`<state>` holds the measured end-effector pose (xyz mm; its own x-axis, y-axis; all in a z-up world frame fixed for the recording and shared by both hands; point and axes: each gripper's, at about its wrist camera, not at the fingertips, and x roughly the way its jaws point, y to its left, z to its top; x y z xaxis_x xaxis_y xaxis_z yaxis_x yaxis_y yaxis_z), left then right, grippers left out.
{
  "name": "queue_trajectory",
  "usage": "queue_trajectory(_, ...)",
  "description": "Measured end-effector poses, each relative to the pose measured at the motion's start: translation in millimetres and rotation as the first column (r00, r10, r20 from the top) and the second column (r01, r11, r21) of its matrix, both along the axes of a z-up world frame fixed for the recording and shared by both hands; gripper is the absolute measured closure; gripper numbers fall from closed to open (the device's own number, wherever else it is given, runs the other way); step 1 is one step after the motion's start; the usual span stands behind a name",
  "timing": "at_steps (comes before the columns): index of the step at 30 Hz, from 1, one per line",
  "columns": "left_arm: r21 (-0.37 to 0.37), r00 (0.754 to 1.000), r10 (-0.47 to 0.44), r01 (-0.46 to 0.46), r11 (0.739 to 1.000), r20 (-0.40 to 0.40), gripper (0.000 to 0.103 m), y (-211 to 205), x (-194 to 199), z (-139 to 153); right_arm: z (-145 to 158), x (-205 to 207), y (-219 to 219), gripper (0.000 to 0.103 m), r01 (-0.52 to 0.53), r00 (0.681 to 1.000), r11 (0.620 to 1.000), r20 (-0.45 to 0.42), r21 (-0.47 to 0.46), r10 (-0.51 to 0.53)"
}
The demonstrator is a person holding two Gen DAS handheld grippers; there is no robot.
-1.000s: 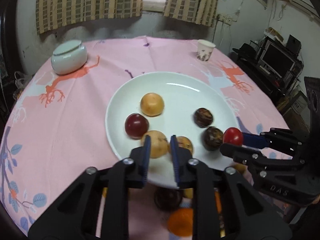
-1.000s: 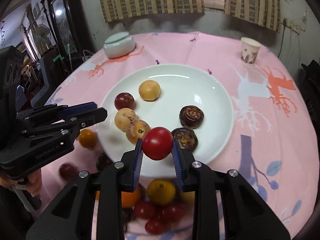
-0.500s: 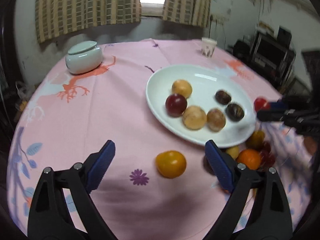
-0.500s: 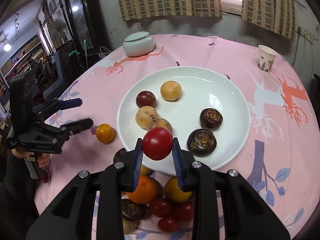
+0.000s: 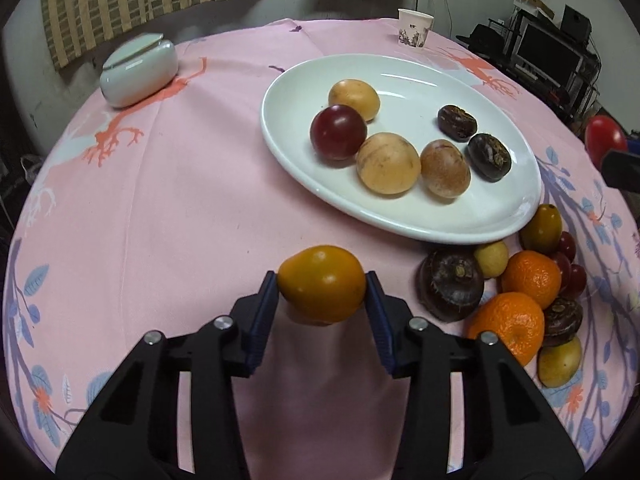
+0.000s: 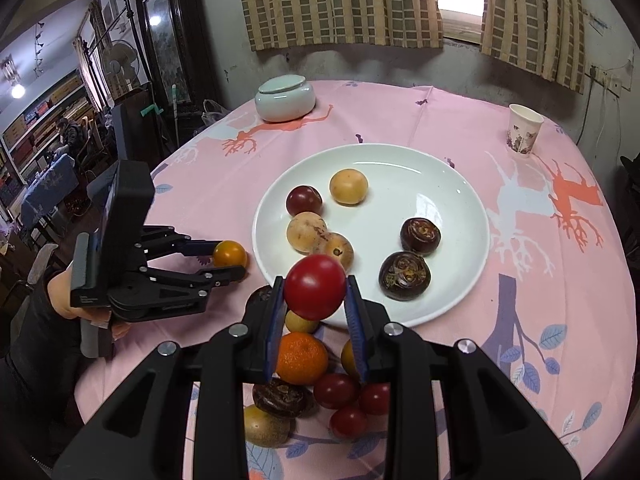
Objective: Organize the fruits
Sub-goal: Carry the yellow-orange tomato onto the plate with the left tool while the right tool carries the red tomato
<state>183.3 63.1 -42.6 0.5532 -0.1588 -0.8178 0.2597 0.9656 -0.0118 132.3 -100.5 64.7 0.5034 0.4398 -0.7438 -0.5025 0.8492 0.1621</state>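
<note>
A white plate (image 5: 404,80) (image 6: 440,200) holds several fruits: tan round ones, a dark red one and two dark brown ones. On the cloth to the plate's left, an orange-yellow fruit (image 5: 320,284) (image 6: 229,253) lies between the pads of my left gripper (image 5: 322,292) (image 6: 230,260). Its jaws are closing and both pads touch the fruit's sides. My right gripper (image 6: 315,292) is shut on a red tomato (image 6: 316,286) (image 5: 604,140), held above the plate's near rim. A pile of loose fruit (image 6: 304,356) (image 5: 528,280) lies beneath it on the cloth.
A pale green lidded jar (image 5: 138,68) (image 6: 285,98) stands at the table's far left, and a paper cup (image 5: 415,28) (image 6: 523,132) at the far right. The round table has a pink cloth (image 5: 160,200). A person's hand (image 6: 60,296) grips the left tool at the table's edge.
My left gripper left the plate's near rim, swung left and down, opened wide, then closed around the orange-yellow fruit. My right gripper drew back and rose slightly, still holding the red tomato.
</note>
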Motion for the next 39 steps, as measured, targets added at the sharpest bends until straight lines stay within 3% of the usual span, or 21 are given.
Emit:
queue_trajectory(13, 0.011, 0.996, 0.016, -0.017, 1.0, 0.089, 0.059, -19, -26, 36, -9, -23, -32, 0.074, 0.056, 0.998, 0.998, -0.022, 0.014, -0.056)
queue_trajectory(20, -0.014, 0.992, 0.025, -0.023, 1.0, 0.124, 0.059, -41, -35, 67, -4, -17, -33, 0.074, 0.079, 0.997, 0.997, 0.019, 0.005, -0.079)
queue_trajectory(28, -0.07, 0.994, 0.059, -0.052, 0.996, 0.097, 0.059, -60, 5, 71, -4, 29, -28, 0.074, 0.124, 0.991, 0.992, 0.054, -0.026, -0.122)
queue_trajectory(39, -0.096, 0.996, 0.092, -0.089, 0.991, 0.023, 0.059, -68, 74, 46, -34, 99, -4, 0.073, 0.113, 0.993, 0.992, -0.008, -0.06, -0.114)
